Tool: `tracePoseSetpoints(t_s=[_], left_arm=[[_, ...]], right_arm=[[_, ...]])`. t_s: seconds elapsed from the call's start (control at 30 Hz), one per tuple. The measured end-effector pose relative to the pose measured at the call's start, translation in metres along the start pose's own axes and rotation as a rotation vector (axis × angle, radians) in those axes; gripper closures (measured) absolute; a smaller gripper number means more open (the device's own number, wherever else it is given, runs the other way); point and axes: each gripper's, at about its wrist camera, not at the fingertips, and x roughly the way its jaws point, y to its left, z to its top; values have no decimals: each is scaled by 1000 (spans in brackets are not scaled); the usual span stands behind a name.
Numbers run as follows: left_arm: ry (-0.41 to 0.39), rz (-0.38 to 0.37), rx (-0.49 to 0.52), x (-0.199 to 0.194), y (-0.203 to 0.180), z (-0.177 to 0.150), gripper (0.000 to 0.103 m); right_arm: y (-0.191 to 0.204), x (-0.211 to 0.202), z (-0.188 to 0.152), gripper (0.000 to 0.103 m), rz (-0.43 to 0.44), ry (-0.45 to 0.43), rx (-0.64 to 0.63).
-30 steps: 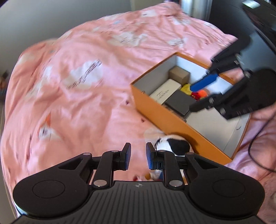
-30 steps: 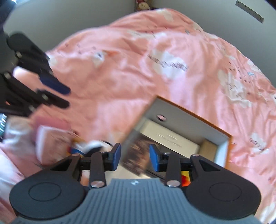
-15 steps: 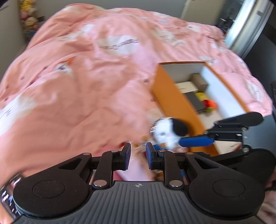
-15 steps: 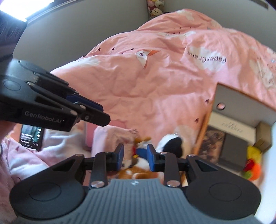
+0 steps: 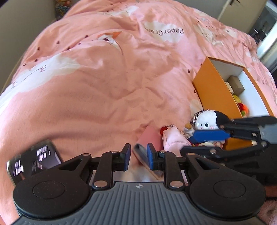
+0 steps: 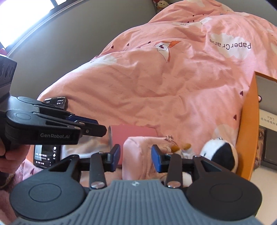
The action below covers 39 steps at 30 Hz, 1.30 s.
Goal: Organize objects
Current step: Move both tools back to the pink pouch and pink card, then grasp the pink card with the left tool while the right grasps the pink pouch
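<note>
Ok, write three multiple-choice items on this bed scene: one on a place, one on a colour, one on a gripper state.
1. Where is the black-and-white plush?
A. Inside the box
B. On the bedding beside the box
C. On the phone

2. The outside wall of the box is:
A. Orange
B. Green
C. Black

3. The right gripper is:
A. Shut on the plush
B. Shut on the phone
C. Open

Key: 1 B, it lies outside against the wall; 2 A, the side panel is orange; 3 C, its blue pads stand apart, holding nothing.

A home bedroom: pink crane-print duvet (image 5: pixel 107 83), plush toys (image 6: pixel 161 3).
</note>
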Motion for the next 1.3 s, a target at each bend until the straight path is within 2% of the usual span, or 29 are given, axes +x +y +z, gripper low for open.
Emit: tracePoseSetpoints(t_s=[0.17,0.3,0.47,0.5,0.57,0.67,0.77,0.8,0.93,1.07,1.13,1.3], left_arm=[[100,-35,27,18,15,25,76],[189,-59,22,36,25,41,76],[254,-87,53,45,27,54,74],[273,-98,66,47,25,56,72],[322,-115,90,52,21,57,70],[388,-127,127,63,11,59,65],[452,-138,161,76,-1,60,57],[475,-147,163,81,-2,61,56],[552,-171,131,103,-2,65,56],[602,-201,124,118,-10,63,62],[594,-187,135,118,-14,62,63],[537,-186,131,101,-16,66,76]], right_arm=[[-8,18,33,60,-53,32,79],[-12,41,45,56,-70,104,139],[-18,58,37,55,-140,184,157],[-18,57,33,50,-149,193,151],[-22,55,25,45,-152,199,166],[-33,51,16,45,-119,220,226],[-42,48,8,48,-65,247,290],[-45,48,6,52,-41,252,312],[-55,46,-1,66,10,251,388],[-57,39,-4,73,25,225,403],[-58,35,-3,74,31,211,409],[-57,26,1,76,49,175,407]])
